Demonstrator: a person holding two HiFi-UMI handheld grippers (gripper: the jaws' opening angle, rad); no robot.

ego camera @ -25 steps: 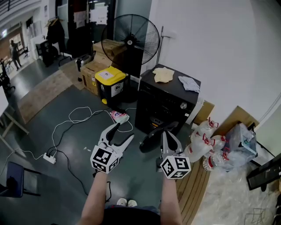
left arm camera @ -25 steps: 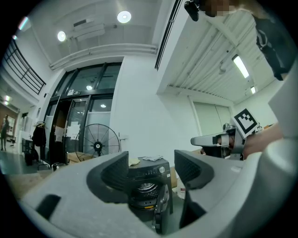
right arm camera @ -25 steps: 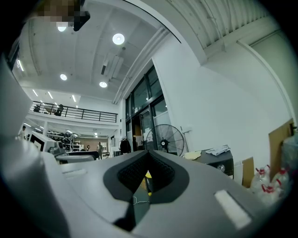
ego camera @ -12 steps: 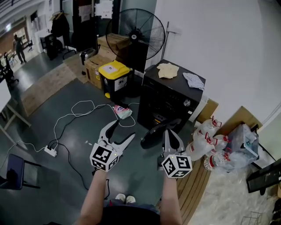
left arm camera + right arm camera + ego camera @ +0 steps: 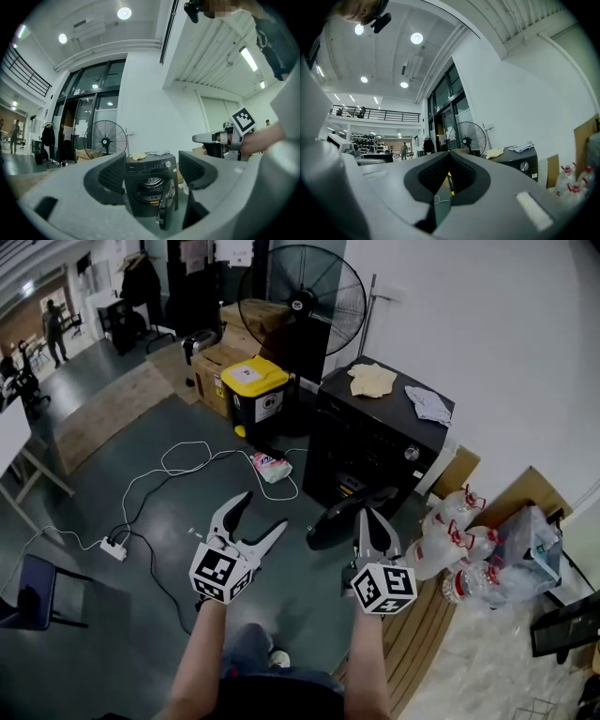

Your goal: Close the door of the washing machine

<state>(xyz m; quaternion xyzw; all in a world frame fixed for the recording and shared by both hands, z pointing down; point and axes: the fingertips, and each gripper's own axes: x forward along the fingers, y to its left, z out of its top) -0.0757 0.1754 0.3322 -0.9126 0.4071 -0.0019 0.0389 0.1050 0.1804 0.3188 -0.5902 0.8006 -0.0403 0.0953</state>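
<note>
The black washing machine [image 5: 370, 451] stands against the white wall, with cloths on its top. Its round door [image 5: 339, 518] hangs open toward me. In the left gripper view the machine [image 5: 149, 180] shows between the jaws, its door [image 5: 165, 212] swung out to the right. My left gripper [image 5: 262, 512] is open and empty, left of the door and short of it. My right gripper [image 5: 367, 517] is shut with nothing in it, its tips just above the door's near edge in the head view; touch cannot be told. In the right gripper view, its pads [image 5: 440, 171] meet.
A yellow-lidded bin [image 5: 256, 390], cardboard boxes [image 5: 220, 352] and a standing fan [image 5: 302, 301] lie left of the machine. Cables and a power strip [image 5: 114, 547] run over the floor. Plastic bottles [image 5: 445, 545] and a bag [image 5: 520, 554] crowd the right side.
Both grippers have sunk a little and sit slightly further right in the head view. The machine and fan now lie higher and more to the right. The door has not moved.
</note>
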